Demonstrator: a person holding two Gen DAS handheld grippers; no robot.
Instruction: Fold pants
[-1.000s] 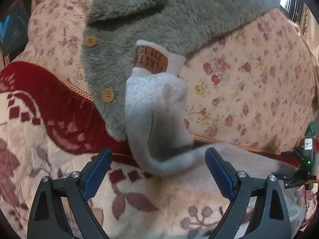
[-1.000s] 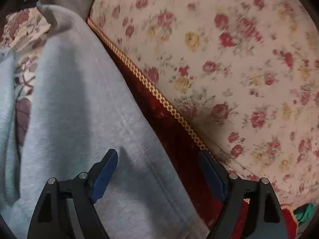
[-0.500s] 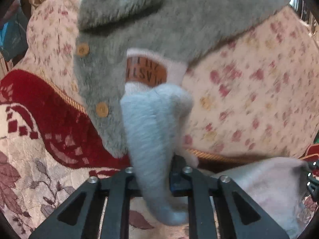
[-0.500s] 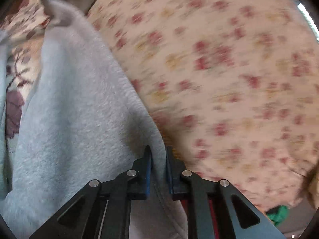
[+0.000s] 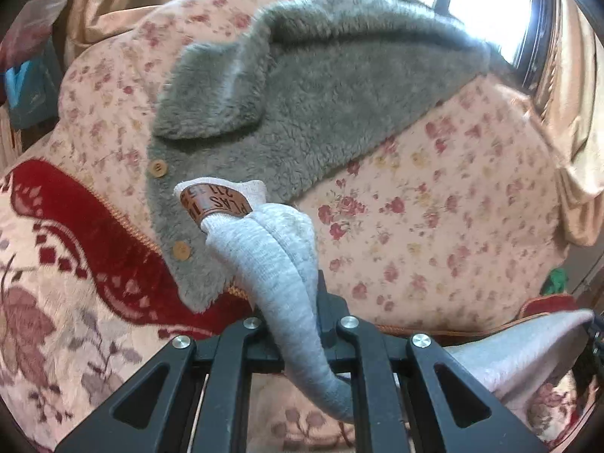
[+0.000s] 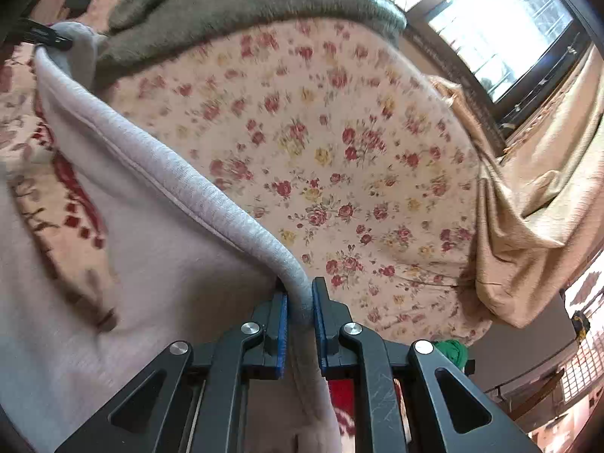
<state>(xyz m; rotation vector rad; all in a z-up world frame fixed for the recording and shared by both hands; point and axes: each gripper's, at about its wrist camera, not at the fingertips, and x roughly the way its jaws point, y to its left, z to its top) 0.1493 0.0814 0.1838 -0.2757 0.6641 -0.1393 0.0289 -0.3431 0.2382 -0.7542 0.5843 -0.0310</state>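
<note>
1. Sofa scene: floral cushion [image 5: 434,207] fills the middle and right of both views, red patterned throw [image 5: 75,226] at lower left, bright window [image 6: 502,26] at upper right.
2. Left gripper [image 5: 298,324], bottom centre of the left wrist view: jaws closed tight on a bunched roll of the grey pants [image 5: 279,264].
3. That roll runs up from the jaws to a cuff with a brown label [image 5: 215,202], mid-frame, lying over a grey fleece jacket [image 5: 302,105].
4. Right gripper [image 6: 300,313], bottom centre of the right wrist view: blue pads pinch a thick seamed edge of the pants.
5. From there the edge stretches to the upper left of the frame; the rest of the fabric sags into the lower left.
6. Handling, judged: soft, light, floppy knit; no stiffness, so it droops between grips. Not fragile, not slippery.
7. Best hold, judged: thick edges such as the seam or cuff, both ends kept taut.
</note>
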